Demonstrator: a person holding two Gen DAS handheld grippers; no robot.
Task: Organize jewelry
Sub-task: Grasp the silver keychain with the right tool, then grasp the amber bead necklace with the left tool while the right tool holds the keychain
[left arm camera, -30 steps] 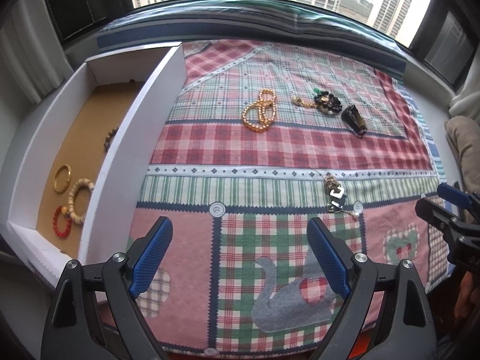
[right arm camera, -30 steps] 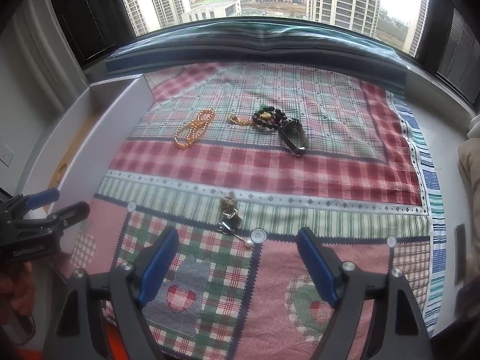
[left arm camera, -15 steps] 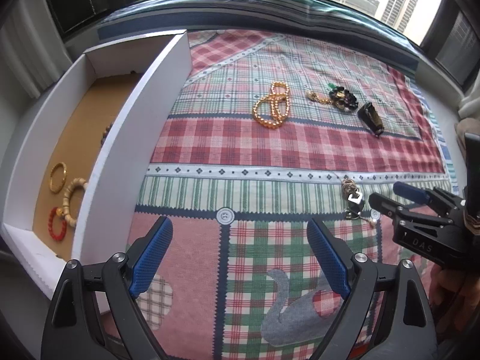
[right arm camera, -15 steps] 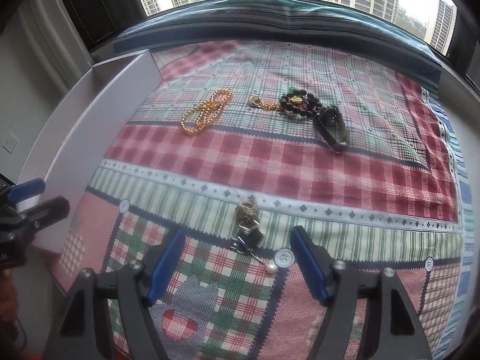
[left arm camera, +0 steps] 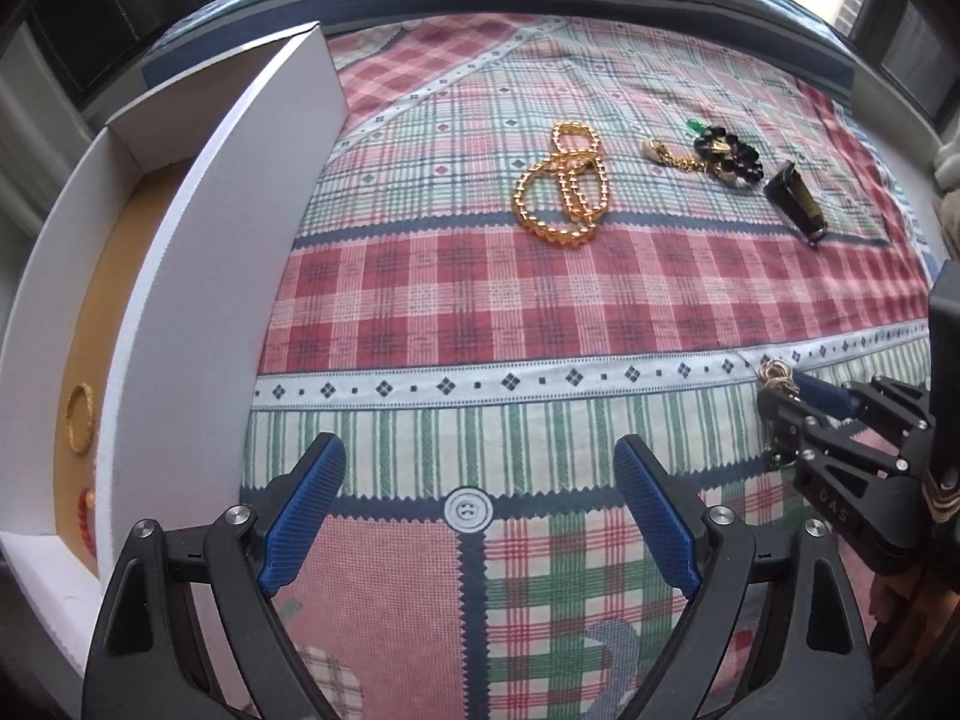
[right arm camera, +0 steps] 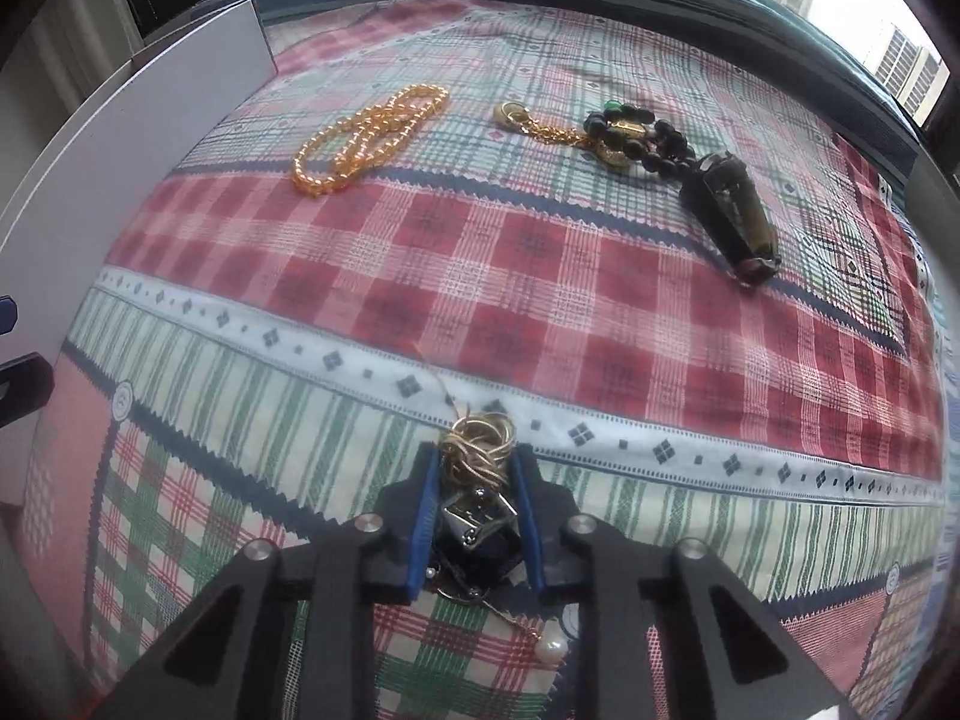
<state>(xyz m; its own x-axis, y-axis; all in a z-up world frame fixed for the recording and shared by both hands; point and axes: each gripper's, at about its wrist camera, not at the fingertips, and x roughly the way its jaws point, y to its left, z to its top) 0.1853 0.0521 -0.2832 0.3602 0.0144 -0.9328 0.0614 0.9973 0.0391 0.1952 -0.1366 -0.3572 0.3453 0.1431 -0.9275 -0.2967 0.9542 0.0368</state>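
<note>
My right gripper (right arm camera: 477, 468) is shut on a tangled gold chain bundle (right arm camera: 477, 450) with a silver-black pendant and a pearl (right arm camera: 553, 650), low on the plaid cloth; it also shows in the left wrist view (left arm camera: 786, 390). My left gripper (left arm camera: 480, 510) is open and empty above the cloth near the white box (left arm camera: 198, 276). An amber bead necklace (left arm camera: 564, 186) (right arm camera: 369, 138), a gold chain with dark beads (left arm camera: 714, 153) (right arm camera: 618, 132) and a dark bracelet (left arm camera: 798, 201) (right arm camera: 732, 216) lie farther back.
The white box at the left has a brown floor holding a gold bangle (left arm camera: 81, 420) and a red bead bracelet (left arm camera: 87, 516). A window ledge runs behind the cloth (left arm camera: 540, 312). The left gripper's tip shows at the left edge in the right wrist view (right arm camera: 21, 384).
My right gripper has moved forward and down and closed on the tangled chain bundle. My left gripper has moved forward and stays open.
</note>
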